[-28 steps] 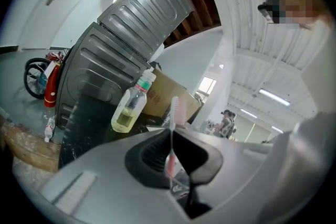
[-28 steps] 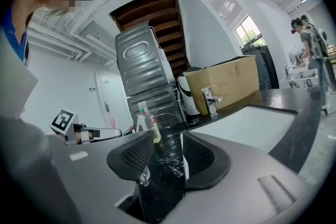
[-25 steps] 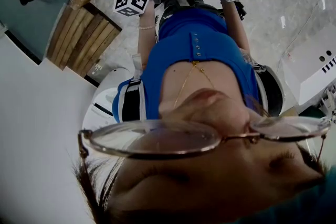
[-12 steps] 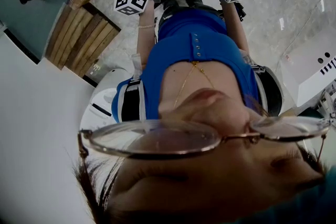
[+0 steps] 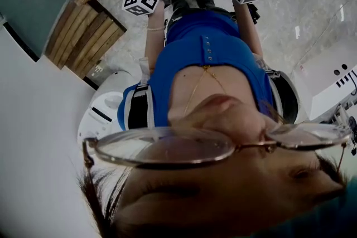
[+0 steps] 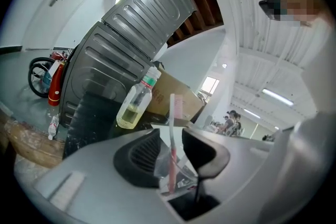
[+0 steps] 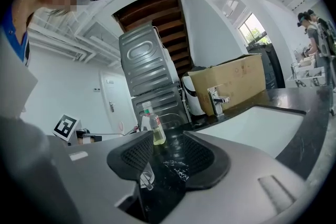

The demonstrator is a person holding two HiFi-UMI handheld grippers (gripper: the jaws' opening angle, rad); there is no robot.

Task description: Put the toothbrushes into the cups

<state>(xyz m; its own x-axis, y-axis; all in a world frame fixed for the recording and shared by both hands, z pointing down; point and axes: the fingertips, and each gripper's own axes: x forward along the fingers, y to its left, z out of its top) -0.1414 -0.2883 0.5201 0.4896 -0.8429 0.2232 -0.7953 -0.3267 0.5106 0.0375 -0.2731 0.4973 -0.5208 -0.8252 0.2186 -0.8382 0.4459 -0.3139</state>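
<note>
Left gripper (image 6: 169,135) jaws have just been opening; 1 pink toothbrush (image 6: 172,115) stands upright between them, apparently inside a clear cup (image 6: 160,165). Right gripper (image 7: 168,138) jaws spread, gripping nothing. Bottle (image 6: 135,102) label illegible.

We count 1 pink toothbrush (image 6: 174,128) and, as far as we can tell, 1 clear cup (image 6: 184,168). Then 1 plastic bottle (image 6: 135,107) w/ yellowish liquid, 1 cardboard box (image 7: 228,84) and 1 red fire extinguisher (image 6: 55,84). On the bench (image 7: 310,113) we get 1 tap (image 7: 217,99) & 1 sink (image 7: 257,123). Grey ribbed metal units (image 7: 147,68): 2. Slatted wood pieces (image 5: 89,36) in the head view: 2. Bkgd people (image 7: 315,29) by the window: 2, plus 1 person in a blue top (image 5: 206,58).
</note>
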